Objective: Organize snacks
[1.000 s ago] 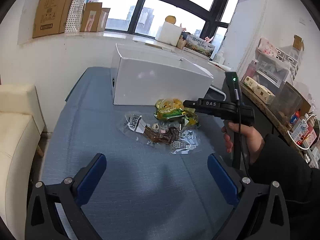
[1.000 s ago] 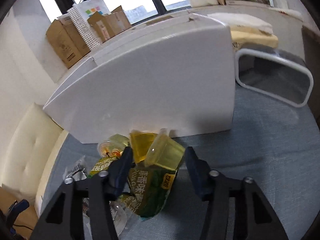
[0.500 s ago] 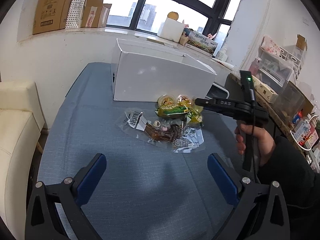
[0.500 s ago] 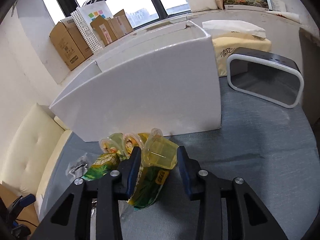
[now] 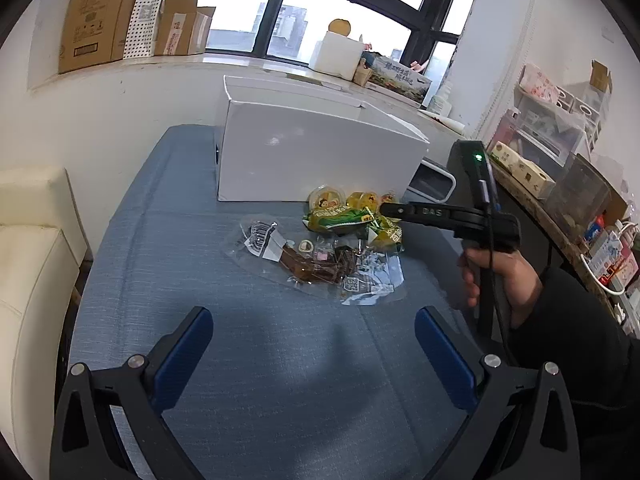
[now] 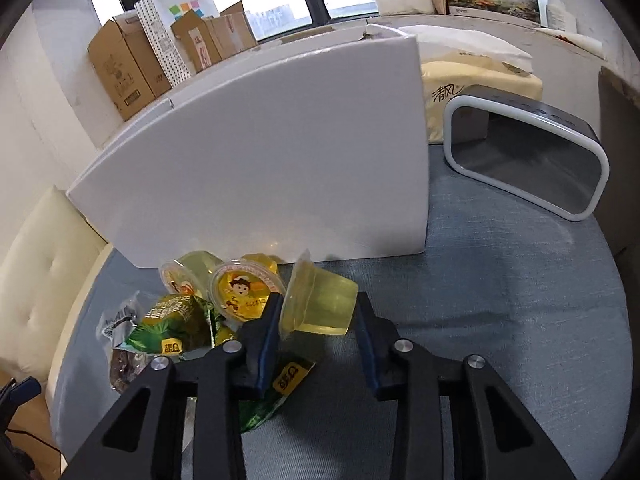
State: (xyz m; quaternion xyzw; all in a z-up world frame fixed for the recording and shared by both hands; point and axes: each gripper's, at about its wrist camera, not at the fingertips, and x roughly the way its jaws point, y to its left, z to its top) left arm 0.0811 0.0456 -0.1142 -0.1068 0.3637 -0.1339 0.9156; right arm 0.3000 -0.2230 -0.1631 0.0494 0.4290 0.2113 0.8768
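Pick step under way: right gripper (image 6: 316, 316) clamped on jelly cup (image 6: 320, 304), just off snack pile (image 5: 340, 248) at 9 o'clock. Left gripper (image 5: 312, 340) spread wide, empty. Next, likely: lift clear over white box (image 6: 260, 160) wall at 12 o'clock, release inside.

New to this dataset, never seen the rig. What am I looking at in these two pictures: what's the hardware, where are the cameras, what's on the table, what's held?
There is no robot. A person holds a hand-held gripper in each hand, and each carries a fisheye camera looking along its two fingers.

The left wrist view shows the left hand-held gripper, open and empty, over a blue table. Ahead lie a white box and a pile of snack packets.

The right wrist view shows the right hand-held gripper closed on a yellow jelly cup, which is tilted on its side. More jelly cups and green packets lie to its left.
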